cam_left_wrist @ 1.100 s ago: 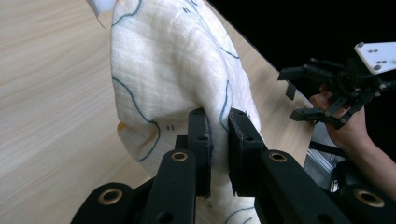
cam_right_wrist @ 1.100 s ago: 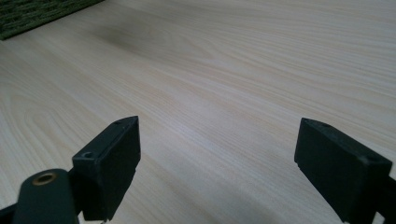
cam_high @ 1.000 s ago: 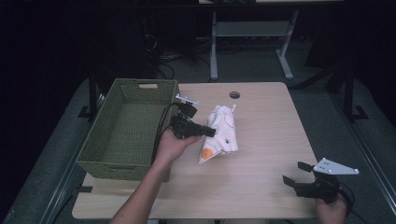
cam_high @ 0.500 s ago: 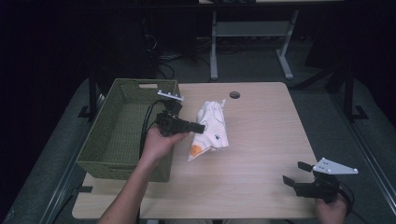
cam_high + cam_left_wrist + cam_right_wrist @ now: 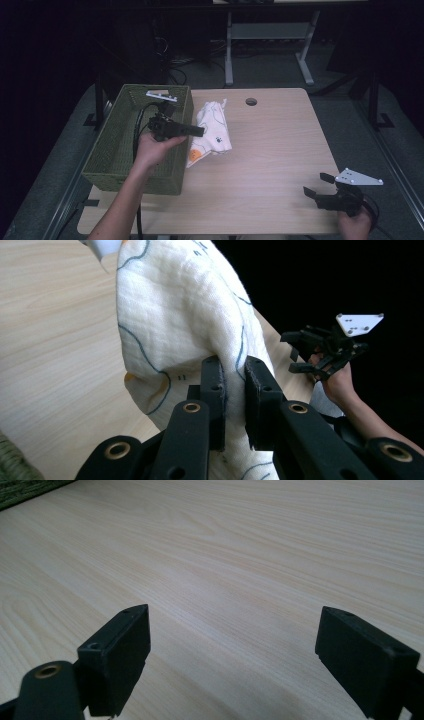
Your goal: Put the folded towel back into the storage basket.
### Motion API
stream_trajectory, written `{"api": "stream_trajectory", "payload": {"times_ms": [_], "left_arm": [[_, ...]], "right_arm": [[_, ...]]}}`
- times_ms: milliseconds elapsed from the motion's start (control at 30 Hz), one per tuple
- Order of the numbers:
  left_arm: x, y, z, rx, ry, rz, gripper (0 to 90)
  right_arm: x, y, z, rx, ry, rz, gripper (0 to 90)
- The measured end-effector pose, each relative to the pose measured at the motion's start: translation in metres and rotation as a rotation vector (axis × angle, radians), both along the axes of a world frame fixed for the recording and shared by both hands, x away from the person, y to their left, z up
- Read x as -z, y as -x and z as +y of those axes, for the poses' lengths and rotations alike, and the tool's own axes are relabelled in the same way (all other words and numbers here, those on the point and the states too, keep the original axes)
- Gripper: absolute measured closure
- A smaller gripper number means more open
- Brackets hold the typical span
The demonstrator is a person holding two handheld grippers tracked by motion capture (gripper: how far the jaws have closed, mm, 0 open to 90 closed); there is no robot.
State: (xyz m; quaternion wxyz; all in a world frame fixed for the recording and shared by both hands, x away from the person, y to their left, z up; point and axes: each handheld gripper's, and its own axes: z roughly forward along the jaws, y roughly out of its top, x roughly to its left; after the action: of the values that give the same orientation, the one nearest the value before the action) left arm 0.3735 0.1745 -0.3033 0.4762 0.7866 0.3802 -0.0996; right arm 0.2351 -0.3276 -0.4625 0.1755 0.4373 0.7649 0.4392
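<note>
White printed cloth (image 5: 212, 131) hangs bunched just beside the green woven basket (image 5: 115, 150), pinched in a fold between the nearly closed jaws of the left gripper (image 5: 234, 372), apparently so it can be swung over the near wall, which stands in the way; the right gripper (image 5: 320, 185) waits wide apart and empty, low over the wooden table (image 5: 280, 140), well apart

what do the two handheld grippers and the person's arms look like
Both grippers are black, with two flat, blocky jaws on linked arms that have brass-coloured rivet holes. The left gripper trails a black cable and carries a pale three-cornered plate on top. The right gripper has the same pale plate, dotted with small holes, and a black cable at the hand. Both forearms are bare, with no sleeves visible.
</note>
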Motion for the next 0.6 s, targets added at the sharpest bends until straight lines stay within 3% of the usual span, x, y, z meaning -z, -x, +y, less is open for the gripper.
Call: {"api": "stream_trajectory", "payload": {"times_ms": [367,600], "left_arm": [[-0.009,-0.003,0.019,-0.02,0.015,-0.001,81.3],[-0.013,-0.004,0.04,-0.053,0.026,0.001,81.3]], "right_arm": [[0.001,-0.001,-0.001,0.01,-0.002,0.005,14.0],[0.002,-0.002,-0.002,0.019,-0.003,0.006,14.0]]}}
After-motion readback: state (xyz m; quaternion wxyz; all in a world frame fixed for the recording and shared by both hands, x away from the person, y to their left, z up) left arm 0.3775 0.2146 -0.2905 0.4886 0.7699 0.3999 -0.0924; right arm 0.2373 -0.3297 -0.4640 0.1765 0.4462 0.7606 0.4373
